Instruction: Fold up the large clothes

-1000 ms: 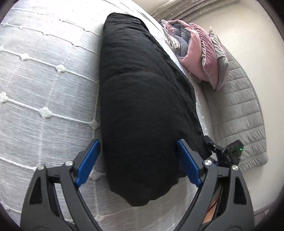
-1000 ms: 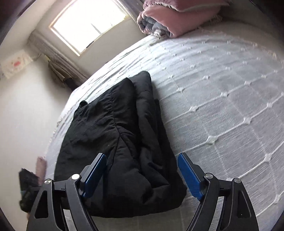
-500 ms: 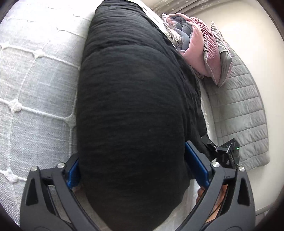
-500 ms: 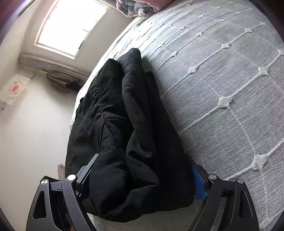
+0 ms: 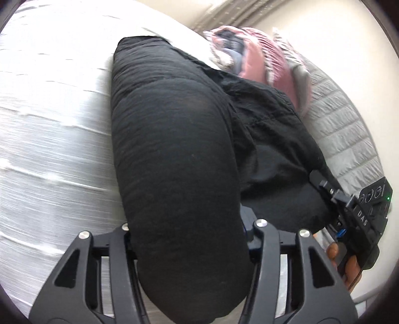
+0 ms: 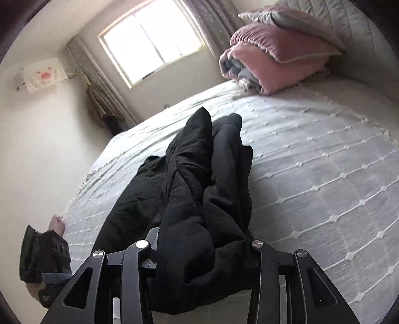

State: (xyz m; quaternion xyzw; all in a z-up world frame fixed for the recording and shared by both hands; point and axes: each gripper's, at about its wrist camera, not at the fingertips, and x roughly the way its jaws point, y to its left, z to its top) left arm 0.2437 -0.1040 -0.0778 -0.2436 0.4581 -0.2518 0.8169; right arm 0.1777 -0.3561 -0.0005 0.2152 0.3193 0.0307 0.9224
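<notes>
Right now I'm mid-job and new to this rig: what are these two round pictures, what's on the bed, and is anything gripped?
There is no robot arm here. A person carries a two-finger gripper in each hand, and each gripper has a wide-angle camera looking along its fingers, hence the round pictures. One picture is from the left gripper, the other from the right gripper.

On the white bedspread lies a padded black garment. At the head of the bed sit a pink folded quilt and a pillow.

Both grippers are closing, each with a bunch of the black garment between its fingers. The right one has a bunch of it raised off the bed.
</notes>
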